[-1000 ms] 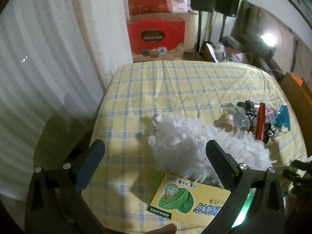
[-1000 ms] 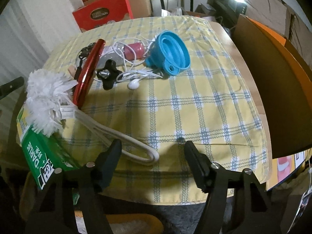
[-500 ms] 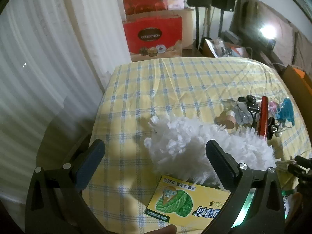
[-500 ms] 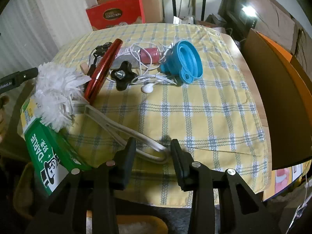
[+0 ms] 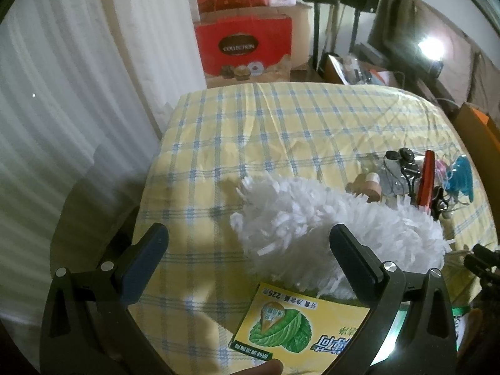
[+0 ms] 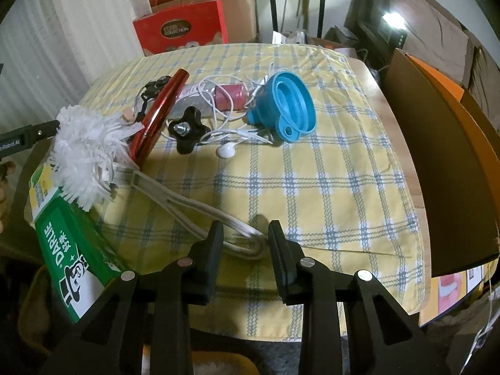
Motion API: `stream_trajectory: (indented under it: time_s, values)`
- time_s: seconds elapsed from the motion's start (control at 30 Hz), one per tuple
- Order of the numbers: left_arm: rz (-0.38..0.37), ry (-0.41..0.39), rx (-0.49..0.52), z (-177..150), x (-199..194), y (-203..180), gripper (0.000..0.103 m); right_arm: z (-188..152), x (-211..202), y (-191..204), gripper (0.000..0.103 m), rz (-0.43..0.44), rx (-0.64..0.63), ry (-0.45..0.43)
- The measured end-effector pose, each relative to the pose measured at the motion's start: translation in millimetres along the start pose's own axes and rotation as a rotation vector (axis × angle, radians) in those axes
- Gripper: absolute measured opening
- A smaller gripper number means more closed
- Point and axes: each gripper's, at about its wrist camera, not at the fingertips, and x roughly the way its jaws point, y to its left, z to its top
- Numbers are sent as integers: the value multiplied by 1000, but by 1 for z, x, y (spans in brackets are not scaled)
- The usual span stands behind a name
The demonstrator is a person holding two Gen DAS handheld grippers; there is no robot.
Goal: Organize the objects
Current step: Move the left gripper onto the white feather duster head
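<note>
A white fluffy duster lies on the yellow checked tablecloth (image 6: 312, 187); its head (image 5: 328, 234) (image 6: 87, 153) rests partly on a green and yellow toothpaste box (image 5: 300, 325) (image 6: 65, 250) at the table's near edge. The duster's pale handle (image 6: 187, 206) runs to a loop at my right gripper (image 6: 245, 234). Its jaws are closing, with the loop between them and the pads touching it on both sides. My left gripper (image 5: 248, 234) hangs open and wide just above the duster head and box, with nothing gripped. A person's fingertip (image 5: 265, 367) shows under the box.
Beyond the duster sit a red case (image 6: 159, 115), a black knob (image 6: 187, 129), white earphones (image 6: 226, 150), a pink roll (image 6: 231, 95) and a blue funnel (image 6: 287, 109). A brown board (image 6: 437, 172) stands at the right; a curtain (image 5: 62, 93) and red gift boxes (image 5: 243, 48) lie beyond.
The right gripper's jaws have narrowed from wide apart to close around the handle loop. The left gripper has sunk slightly towards the duster head.
</note>
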Motion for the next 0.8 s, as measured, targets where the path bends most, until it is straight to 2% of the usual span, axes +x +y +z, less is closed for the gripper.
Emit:
stream_trajectory:
  time_s: [0.1,0.2,0.3,0.4,0.6,0.63,0.7,0.8]
  values:
    - [-40,9,15,2,2,-4,103,0,1,-1,29,0,3,-5]
    - [-80,38,97,2,5,-18,103,1,1,-2,29,0,2,-6]
    - [-57,55,202,1,9,-40,103,1,1,-2,29,-1,0,-9]
    - [-24,49,245,-1,11,-52,103,1,2,-3,29,-1,3,-11]
    - [-72,69,211,0,20,-47,101,1,2,-2,30,-6,3,-14]
    - [-92,81,195,1,21,-45,99,1,2,-2,30,-5,4,-15]
    - [-153,111,159,1,22,-40,85,0,2,-2,30,-4,5,-16]
    - [-206,131,128,1,25,-35,79,0,2,-3,30,-4,5,-23]
